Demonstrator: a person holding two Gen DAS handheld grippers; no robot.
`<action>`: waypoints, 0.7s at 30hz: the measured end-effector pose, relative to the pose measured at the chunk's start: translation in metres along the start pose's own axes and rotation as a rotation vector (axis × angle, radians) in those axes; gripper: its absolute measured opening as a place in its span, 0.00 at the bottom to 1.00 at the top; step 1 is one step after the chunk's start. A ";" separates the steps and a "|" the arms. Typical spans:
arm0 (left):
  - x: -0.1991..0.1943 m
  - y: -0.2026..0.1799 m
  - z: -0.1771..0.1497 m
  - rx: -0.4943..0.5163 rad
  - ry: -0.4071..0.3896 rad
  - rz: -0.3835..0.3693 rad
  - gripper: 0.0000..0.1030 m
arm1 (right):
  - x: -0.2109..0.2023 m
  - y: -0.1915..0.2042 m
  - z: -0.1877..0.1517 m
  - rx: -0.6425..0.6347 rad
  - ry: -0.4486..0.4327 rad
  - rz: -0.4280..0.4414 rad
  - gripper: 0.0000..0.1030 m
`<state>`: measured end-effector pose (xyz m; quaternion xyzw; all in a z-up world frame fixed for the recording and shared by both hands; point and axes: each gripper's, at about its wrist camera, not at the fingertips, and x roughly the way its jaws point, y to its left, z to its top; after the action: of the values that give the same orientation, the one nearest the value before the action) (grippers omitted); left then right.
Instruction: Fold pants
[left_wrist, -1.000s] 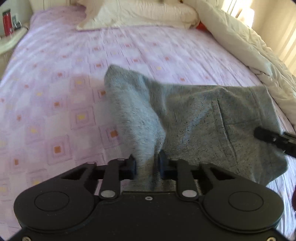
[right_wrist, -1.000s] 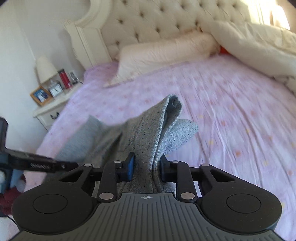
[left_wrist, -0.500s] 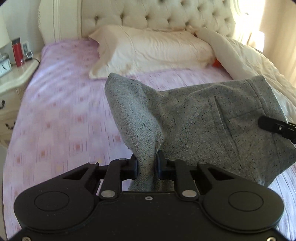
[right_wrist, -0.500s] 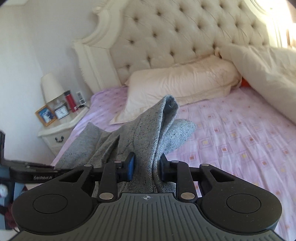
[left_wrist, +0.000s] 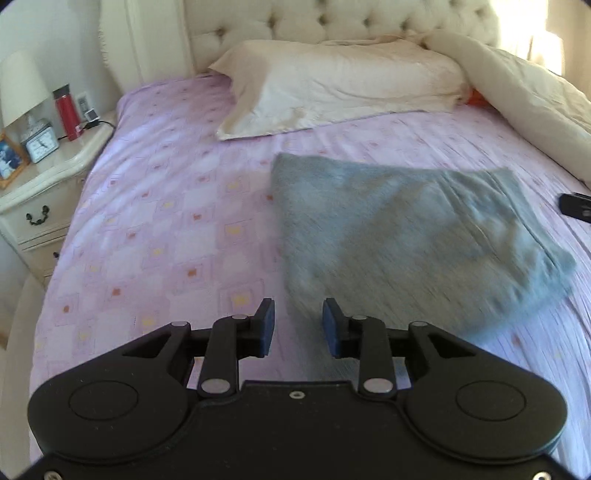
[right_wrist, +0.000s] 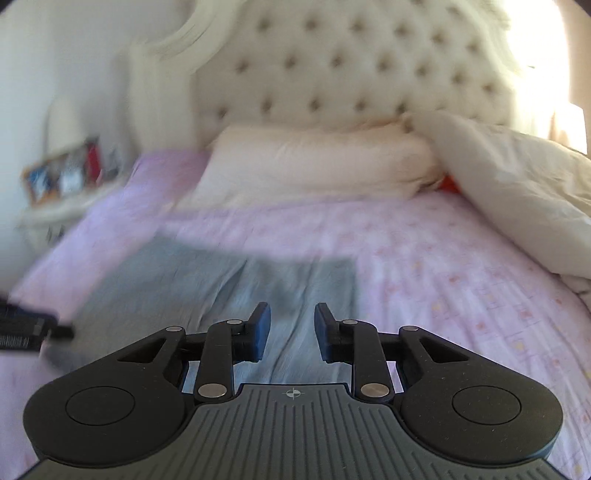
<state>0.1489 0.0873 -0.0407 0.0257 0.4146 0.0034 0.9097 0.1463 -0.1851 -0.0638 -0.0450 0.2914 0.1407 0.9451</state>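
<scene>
Both sets of fingers hold nothing: the left gripper (left_wrist: 297, 328) is parting its fingers, the right gripper (right_wrist: 291, 330) is drawing its fingers in. Ahead of them the grey pants (left_wrist: 413, 236) lie folded on the bed (left_wrist: 166, 221); a pillow (left_wrist: 332, 85) and headboard (right_wrist: 351, 66) lie beyond, a nightstand (left_wrist: 44, 177) off left
</scene>
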 end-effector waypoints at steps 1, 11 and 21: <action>0.005 -0.001 -0.003 0.007 0.017 -0.008 0.39 | 0.010 0.002 -0.006 -0.003 0.062 -0.009 0.25; -0.003 0.000 -0.007 0.000 0.000 0.000 0.40 | -0.013 -0.007 0.005 0.119 0.058 -0.002 0.25; -0.060 -0.002 -0.032 -0.060 0.002 -0.014 0.47 | -0.053 0.017 0.006 0.158 0.079 0.007 0.26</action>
<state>0.0848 0.0853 -0.0163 -0.0048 0.4154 0.0096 0.9096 0.1029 -0.1810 -0.0287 0.0250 0.3389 0.1188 0.9329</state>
